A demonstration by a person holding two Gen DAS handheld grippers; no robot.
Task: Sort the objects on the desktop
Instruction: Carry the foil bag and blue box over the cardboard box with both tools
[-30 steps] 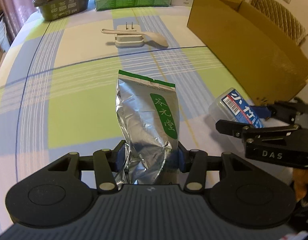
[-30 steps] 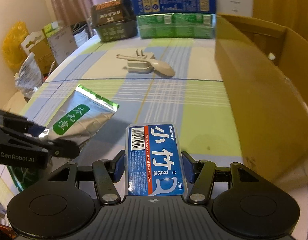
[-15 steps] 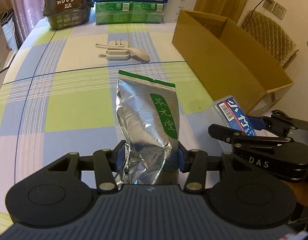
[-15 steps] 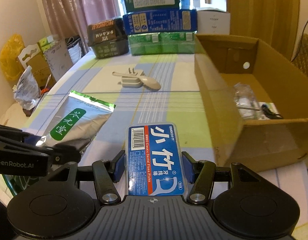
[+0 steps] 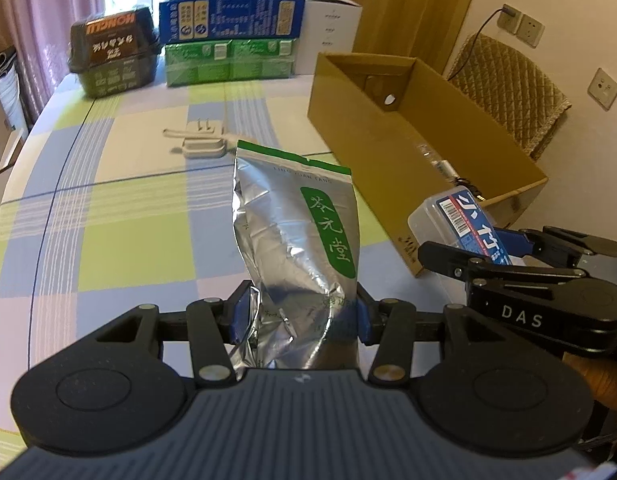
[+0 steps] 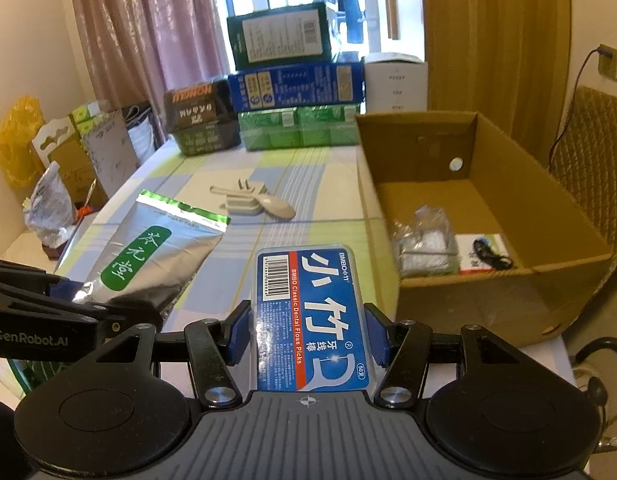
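Over checked tablecloth (image 5: pixel 120 208), L gripper (image 5: pixel 300 314) clamps foil pouch (image 5: pixel 296 236); R gripper (image 6: pixel 308 334) clamps floss box (image 6: pixel 310 316).

Black left gripper (image 5: pixel 300 316) and right gripper (image 6: pixel 308 332): blue-padded jaws, silver screws, white lettering.

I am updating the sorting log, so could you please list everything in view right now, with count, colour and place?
silver foil pouch with green label: 1, silver and green, held in the left gripper
blue dental floss pick box: 1, blue and clear, held in the right gripper
open cardboard box: 1, brown, right side of the table, holding a clear bag and a small card
white plug adapter: 1, white, mid-table
beige plastic spoon: 1, beige, lying across the adapter
stacked cartons: several, green, blue, dark, white, far table edge
checked tablecloth: 1, green, blue, white
left gripper: fingers shut on the pouch
right gripper: fingers shut on the floss box
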